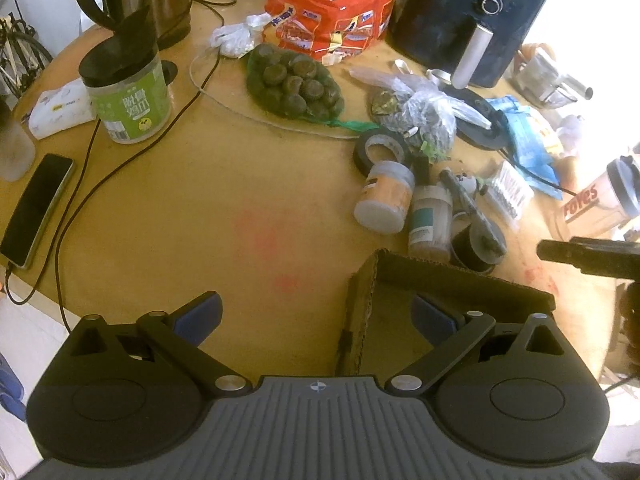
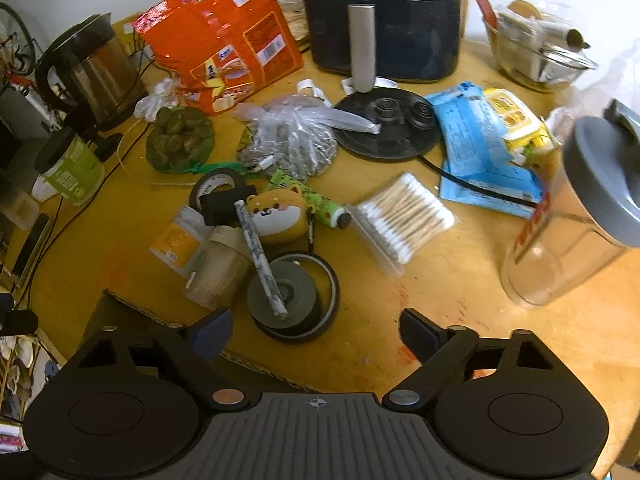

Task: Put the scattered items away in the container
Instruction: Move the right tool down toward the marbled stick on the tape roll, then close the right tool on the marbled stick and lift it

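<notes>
An open cardboard box (image 1: 460, 280) stands at the table's near edge. My left gripper (image 1: 320, 316) is open and straddles the box's left wall, with its right finger inside. A pile lies just beyond the box: an orange-label jar (image 1: 384, 196), a toothpick jar (image 1: 430, 216), a black tape roll (image 1: 380, 148) and a marker pen (image 1: 468, 204). My right gripper (image 2: 316, 330) stands open above the box's corner (image 2: 132, 316), with nothing between its fingers. Ahead of it are a grey tape roll (image 2: 296, 304), a dog-shaped case (image 2: 276, 212) and a cotton swab pack (image 2: 400, 220).
An air fryer (image 2: 384, 20), an orange snack bag (image 2: 224, 40) and a kettle (image 2: 96, 68) stand at the back. A green-label jar (image 1: 132, 96) and a phone (image 1: 36, 208) on a cable lie at the left. A clear jar (image 2: 568, 240) with a grey lid stands at the right.
</notes>
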### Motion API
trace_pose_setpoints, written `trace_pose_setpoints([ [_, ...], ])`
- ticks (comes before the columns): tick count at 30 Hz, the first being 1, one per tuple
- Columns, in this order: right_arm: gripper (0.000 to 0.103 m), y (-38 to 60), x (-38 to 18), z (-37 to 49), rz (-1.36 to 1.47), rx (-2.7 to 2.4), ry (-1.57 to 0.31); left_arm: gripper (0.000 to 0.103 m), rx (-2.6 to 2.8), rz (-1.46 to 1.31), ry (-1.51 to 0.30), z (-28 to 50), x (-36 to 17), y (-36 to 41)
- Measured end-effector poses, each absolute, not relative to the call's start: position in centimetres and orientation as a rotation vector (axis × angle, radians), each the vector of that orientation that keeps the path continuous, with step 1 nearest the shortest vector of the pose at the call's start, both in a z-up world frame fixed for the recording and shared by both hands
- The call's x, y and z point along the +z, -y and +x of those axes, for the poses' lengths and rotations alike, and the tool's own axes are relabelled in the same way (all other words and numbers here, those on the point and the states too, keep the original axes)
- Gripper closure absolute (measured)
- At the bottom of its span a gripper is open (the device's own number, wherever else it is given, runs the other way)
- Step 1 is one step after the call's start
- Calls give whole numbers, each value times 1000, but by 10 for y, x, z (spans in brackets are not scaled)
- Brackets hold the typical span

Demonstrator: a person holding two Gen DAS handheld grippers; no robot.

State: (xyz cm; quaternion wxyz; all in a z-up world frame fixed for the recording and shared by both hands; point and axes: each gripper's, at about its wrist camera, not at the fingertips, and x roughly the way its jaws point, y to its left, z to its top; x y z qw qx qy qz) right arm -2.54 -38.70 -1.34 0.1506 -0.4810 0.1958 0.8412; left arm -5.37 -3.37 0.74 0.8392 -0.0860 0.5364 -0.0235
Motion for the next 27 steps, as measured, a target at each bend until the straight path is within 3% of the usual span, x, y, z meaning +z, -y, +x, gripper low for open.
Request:
trace_pose_setpoints([
  [27, 40, 398, -36, -81, -1486, 2509, -456, 0, -62, -192, -1207, -52, -7, 45],
])
